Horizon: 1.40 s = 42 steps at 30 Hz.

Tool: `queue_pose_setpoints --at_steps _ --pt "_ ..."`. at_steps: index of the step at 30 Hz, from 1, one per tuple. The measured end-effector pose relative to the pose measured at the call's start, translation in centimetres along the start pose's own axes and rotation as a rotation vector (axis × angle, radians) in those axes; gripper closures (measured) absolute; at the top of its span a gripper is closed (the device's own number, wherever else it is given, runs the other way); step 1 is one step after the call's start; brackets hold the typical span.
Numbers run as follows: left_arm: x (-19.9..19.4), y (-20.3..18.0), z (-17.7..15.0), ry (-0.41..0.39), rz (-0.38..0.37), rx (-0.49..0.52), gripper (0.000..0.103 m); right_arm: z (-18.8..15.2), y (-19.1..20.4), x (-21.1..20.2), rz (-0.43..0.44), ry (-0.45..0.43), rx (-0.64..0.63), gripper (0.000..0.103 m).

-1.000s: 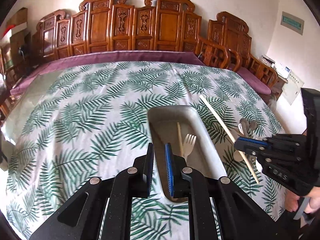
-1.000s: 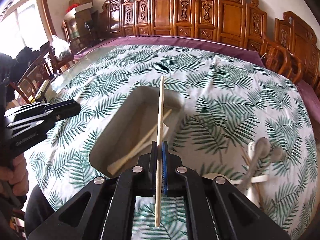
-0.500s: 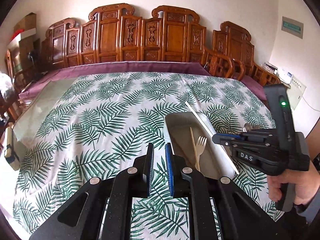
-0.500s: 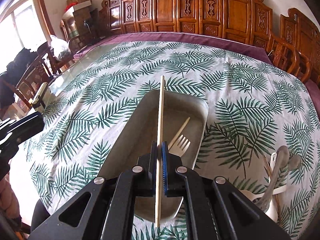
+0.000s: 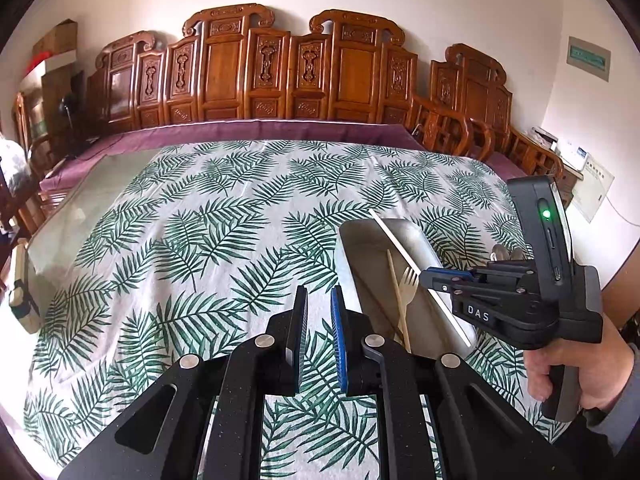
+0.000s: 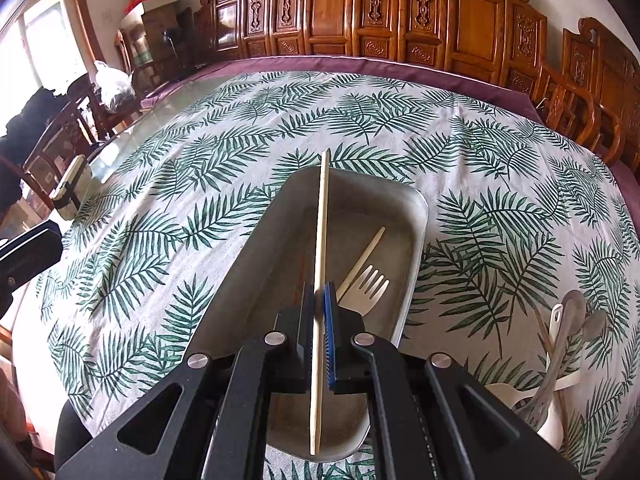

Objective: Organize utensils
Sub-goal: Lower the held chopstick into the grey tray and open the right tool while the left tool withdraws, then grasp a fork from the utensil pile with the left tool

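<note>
While right claw [image 6: 319,300] grips chopstick [image 6: 321,232], spoons [image 6: 560,344] lie beside tray [image 6: 416,216].

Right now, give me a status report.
Right gripper shut on chopstick, over tray. Left gripper open, holding nothing. Fork and second chopstick in tray. Nothing blocking.

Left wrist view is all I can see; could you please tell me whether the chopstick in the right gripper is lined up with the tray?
Observer: Yes. The right gripper is shut on the chopstick, which runs lengthwise above the tray, left of the fork lying inside.
Operator: Thank you. What lies outside the tray?
Observer: A pile of utensils lies on the cloth to the tray's right: metal spoons, white pieces and at least one more stick.
</note>
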<state>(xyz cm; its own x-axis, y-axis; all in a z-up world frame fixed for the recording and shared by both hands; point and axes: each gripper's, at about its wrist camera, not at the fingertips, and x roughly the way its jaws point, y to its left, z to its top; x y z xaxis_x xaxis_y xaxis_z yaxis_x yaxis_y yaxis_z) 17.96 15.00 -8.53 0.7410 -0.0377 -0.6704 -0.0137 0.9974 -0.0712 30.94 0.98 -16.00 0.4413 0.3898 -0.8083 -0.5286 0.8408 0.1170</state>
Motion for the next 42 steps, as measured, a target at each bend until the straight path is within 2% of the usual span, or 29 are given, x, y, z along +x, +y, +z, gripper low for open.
queue_pose_setpoints --at_steps 9,17,25,31,36,42 --pt "-0.1 -1.1 -0.1 0.000 -0.017 0.017 0.092 -0.2 -1.0 -1.2 0.019 -0.007 0.000 0.096" --pt "-0.3 -4.0 0.2 0.008 -0.054 0.041 0.092 -2.0 -3.8 -6.1 0.034 -0.037 -0.028 0.096" --pt "-0.6 -9.0 0.6 0.022 -0.094 0.127 0.092 -5.0 -9.8 -12.3 0.002 -0.057 0.017 0.096" --pt "0.2 -13.6 1.1 0.054 -0.184 0.164 0.092 -7.2 -14.5 -15.6 -0.053 -0.065 0.063 0.096" --pt "1.9 -16.9 1.5 0.088 -0.234 0.204 0.092 -9.0 -17.1 -16.1 -0.065 -0.061 0.120 0.087" --pt "4.8 -19.8 2.0 0.133 -0.262 0.238 0.092 -10.9 -19.0 -14.8 -0.064 -0.037 0.169 0.087"
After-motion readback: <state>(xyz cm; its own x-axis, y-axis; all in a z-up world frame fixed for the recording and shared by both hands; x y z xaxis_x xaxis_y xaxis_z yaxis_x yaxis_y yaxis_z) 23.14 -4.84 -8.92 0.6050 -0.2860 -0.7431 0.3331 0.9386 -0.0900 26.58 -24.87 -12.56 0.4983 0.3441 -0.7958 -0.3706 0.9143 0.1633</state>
